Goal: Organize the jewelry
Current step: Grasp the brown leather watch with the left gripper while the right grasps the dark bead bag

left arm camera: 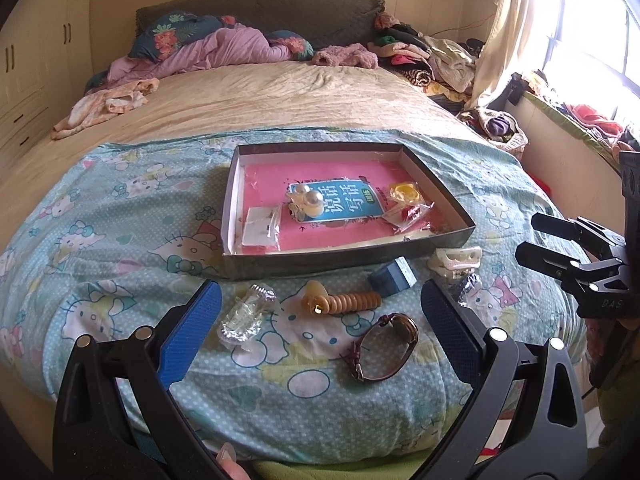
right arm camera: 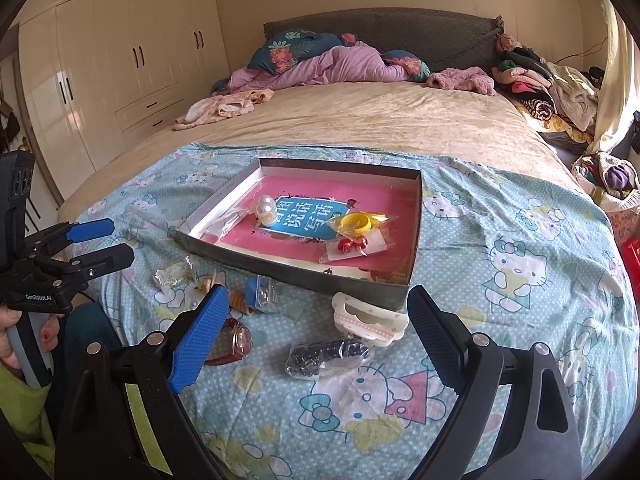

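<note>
Looking across the bed [left arm camera: 280, 96], I take the shallow gray box [left arm camera: 440, 200] on the Hello Kitty sheet [left arm camera: 120, 200] as my landmark. Beyond the box the beige spread runs bare to a heap of purple bedding [left arm camera: 224, 50] at the headboard, and a pile of clothes [left arm camera: 432, 60] crowds its far right. Inside the box lie a pink booklet [left arm camera: 352, 204], a pearl piece [left arm camera: 306, 198], a small clear packet [left arm camera: 260, 226] at the left wall, a yellow ring in a bag [right arm camera: 356, 222] and a red item in a bag [right arm camera: 354, 245] toward the right wall. Everything loose sits on the sheet in front of the box's near wall: a white frilly clip [right arm camera: 370, 320] just beside its near right corner, a bag of dark beads [right arm camera: 328, 356] nearer me than the clip, a blue ring box [left arm camera: 392, 276] close to the wall, a tan beaded bracelet [left arm camera: 340, 302] left of that, a clear faceted bottle [left arm camera: 246, 312] further left, and a brown-strapped watch [left arm camera: 386, 346] nearest me. My left gripper [left arm camera: 320, 328] is spread wide and empty, its fingers straddling the bracelet and watch from above the sheet. My right gripper [right arm camera: 316, 336] is also wide and empty, its fingers flanking the clip and bead bag. The sheet right of the box is bare up to the bed's edge.
</note>
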{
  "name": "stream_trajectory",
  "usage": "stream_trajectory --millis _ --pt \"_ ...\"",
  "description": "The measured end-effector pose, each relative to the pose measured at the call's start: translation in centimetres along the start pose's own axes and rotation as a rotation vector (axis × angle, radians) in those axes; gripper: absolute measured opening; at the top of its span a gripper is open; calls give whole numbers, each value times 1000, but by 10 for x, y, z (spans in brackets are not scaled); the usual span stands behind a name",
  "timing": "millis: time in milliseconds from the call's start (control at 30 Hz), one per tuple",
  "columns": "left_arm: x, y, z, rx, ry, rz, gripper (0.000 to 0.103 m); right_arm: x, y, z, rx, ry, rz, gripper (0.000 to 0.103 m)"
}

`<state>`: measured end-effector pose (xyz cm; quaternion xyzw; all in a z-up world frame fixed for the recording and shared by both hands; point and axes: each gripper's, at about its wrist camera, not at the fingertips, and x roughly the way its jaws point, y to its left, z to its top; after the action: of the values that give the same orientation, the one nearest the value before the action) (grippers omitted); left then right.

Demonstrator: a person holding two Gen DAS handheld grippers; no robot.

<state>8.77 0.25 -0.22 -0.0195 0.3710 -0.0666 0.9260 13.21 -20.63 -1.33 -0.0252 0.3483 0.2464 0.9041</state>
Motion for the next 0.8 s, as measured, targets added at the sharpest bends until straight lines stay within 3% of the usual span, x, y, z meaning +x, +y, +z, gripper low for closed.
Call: stream_trajectory --millis 800 --pt "40 -10 -38 35 148 -20 93 24 -7 -33 28 108 9 90"
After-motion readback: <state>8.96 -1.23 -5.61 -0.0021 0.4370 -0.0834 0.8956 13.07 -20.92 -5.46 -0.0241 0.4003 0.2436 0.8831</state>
